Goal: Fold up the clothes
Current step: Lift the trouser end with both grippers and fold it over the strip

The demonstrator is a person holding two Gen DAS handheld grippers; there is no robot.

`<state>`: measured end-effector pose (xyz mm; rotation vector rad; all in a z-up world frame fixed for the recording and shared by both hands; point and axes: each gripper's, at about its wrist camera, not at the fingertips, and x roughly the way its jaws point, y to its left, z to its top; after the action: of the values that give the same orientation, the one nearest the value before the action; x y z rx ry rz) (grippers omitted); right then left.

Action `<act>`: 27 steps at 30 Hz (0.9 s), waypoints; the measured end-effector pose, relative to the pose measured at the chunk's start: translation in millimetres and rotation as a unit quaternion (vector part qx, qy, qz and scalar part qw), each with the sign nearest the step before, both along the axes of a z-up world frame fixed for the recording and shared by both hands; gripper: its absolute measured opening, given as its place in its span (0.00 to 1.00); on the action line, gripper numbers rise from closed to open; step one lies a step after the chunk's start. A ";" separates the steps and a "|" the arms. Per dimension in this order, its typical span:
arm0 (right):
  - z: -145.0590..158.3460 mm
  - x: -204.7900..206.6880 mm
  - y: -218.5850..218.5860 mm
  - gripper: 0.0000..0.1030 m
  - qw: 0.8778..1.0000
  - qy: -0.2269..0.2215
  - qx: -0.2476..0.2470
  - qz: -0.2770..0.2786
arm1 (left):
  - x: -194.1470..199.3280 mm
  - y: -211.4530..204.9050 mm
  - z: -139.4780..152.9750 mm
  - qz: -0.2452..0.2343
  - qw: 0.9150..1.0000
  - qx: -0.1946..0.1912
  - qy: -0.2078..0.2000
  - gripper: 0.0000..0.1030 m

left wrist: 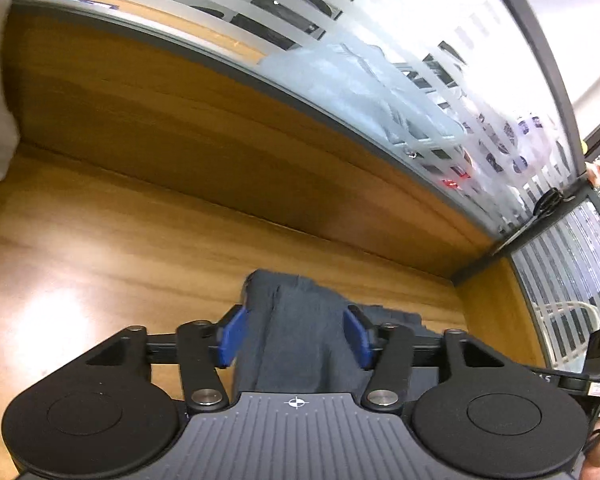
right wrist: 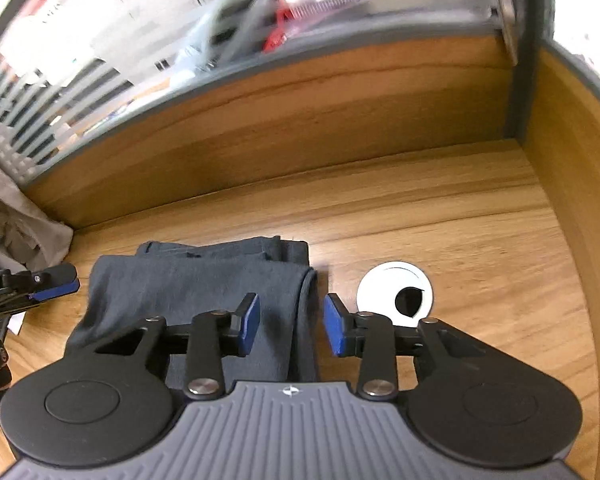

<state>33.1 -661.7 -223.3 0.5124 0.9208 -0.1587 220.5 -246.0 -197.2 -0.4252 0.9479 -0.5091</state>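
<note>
The dark grey garment [right wrist: 204, 280] lies folded in layers at the frame's centre; both the left gripper [left wrist: 296, 334] and the right gripper [right wrist: 291, 322] stand apart, holding nothing.

No legible text, only blurred labels on the left claw [right wrist: 56, 282]

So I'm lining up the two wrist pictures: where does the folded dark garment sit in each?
Left wrist view: the folded dark garment lies bottom centre on the desk, between the left gripper's open fingers.
Right wrist view: it lies lower left of centre; its right edge runs between the right gripper's open fingers.
Shared landmark: the wooden back panel behind the desk.
</note>
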 end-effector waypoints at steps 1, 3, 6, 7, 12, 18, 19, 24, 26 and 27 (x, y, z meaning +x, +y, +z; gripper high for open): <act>-4.1 3.9 -1.6 0.39 1.000 0.003 0.004 -0.001 | 2.3 -5.0 -2.9 -0.002 1.000 0.003 0.005 0.55; -10.8 8.7 -3.2 0.19 1.000 0.006 0.014 -0.003 | 4.4 -12.3 -8.4 -0.009 1.000 0.008 0.014 0.49; -10.0 6.4 -2.9 0.05 1.000 -0.006 0.022 -0.002 | -1.2 -14.3 -11.0 -0.020 1.000 0.006 0.010 0.09; -6.4 4.1 -2.0 0.05 1.000 -0.014 0.023 -0.001 | -5.9 -11.8 -7.6 -0.021 1.000 -0.001 -0.004 0.08; 21.1 1.2 2.0 0.05 0.999 -0.049 0.014 0.015 | -13.7 2.5 7.8 -0.004 0.999 -0.021 -0.029 0.08; 19.2 35.5 -0.5 0.05 0.998 -0.045 -0.002 0.033 | 12.4 -0.1 2.7 0.020 0.999 -0.007 -0.027 0.08; 17.2 43.0 -1.6 0.05 0.998 -0.043 -0.003 0.035 | 17.9 -0.6 2.1 0.024 0.999 -0.004 -0.029 0.08; 7.4 82.0 -8.4 0.05 0.998 -0.037 -0.001 0.042 | 49.7 0.1 -2.4 0.045 0.999 0.002 -0.026 0.08; 4.3 96.4 -9.8 0.05 0.998 -0.035 -0.002 0.046 | 61.2 1.6 -4.8 0.054 0.998 0.003 -0.024 0.08; 2.6 102.4 -10.0 0.05 0.998 -0.035 -0.002 0.048 | 65.7 2.3 -6.0 0.056 0.998 0.002 -0.023 0.08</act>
<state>135.4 -671.6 -220.7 0.4669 0.8738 -0.0556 286.2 -243.7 -203.2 -0.4586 0.8758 -0.4130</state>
